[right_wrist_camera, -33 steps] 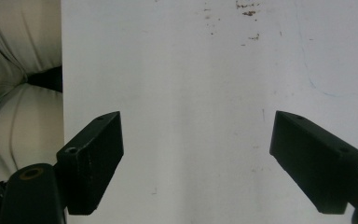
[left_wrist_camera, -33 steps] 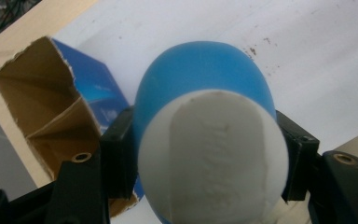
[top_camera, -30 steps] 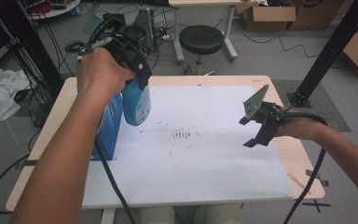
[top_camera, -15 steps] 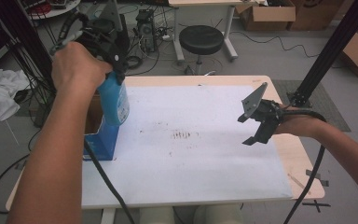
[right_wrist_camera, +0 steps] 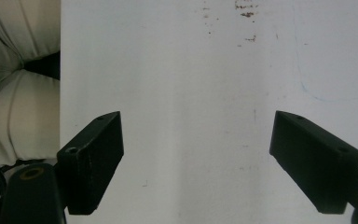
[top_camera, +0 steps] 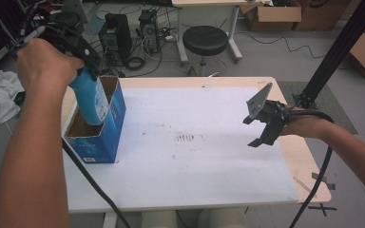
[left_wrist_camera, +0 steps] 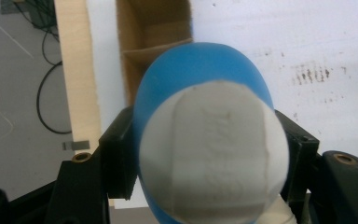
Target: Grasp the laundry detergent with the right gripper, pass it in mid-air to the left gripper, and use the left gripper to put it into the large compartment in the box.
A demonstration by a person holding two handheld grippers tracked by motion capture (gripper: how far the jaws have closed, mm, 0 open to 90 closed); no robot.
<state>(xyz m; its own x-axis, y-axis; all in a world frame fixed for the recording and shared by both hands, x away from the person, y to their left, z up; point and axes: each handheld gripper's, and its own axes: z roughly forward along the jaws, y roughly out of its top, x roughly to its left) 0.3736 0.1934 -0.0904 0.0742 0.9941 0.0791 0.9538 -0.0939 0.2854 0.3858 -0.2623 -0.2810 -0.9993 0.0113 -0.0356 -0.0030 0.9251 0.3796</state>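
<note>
Black left tongs [top_camera: 86, 61] clamped round neck of tall blue plastic bottle with white cap [top_camera: 89, 97], now carried leftward off white-covered surface [top_camera: 195, 161] and hanging partly inside open-topped blue cardboard box [top_camera: 95, 142] near left edge. Lowering into box judged next. Box rim close beside bottle, likely to snag. Right tongs [top_camera: 265, 124] released, empty, hovering well apart over right side. Round black stool [top_camera: 205, 40] beyond far edge.

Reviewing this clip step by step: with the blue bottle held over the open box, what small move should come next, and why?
Probably lower the left claw straight down. It is shut on the blue bottle, whose lower end already sits inside the open top of the blue box, so sinking it should seat it. The right claw hangs open over the table, apart.
</note>
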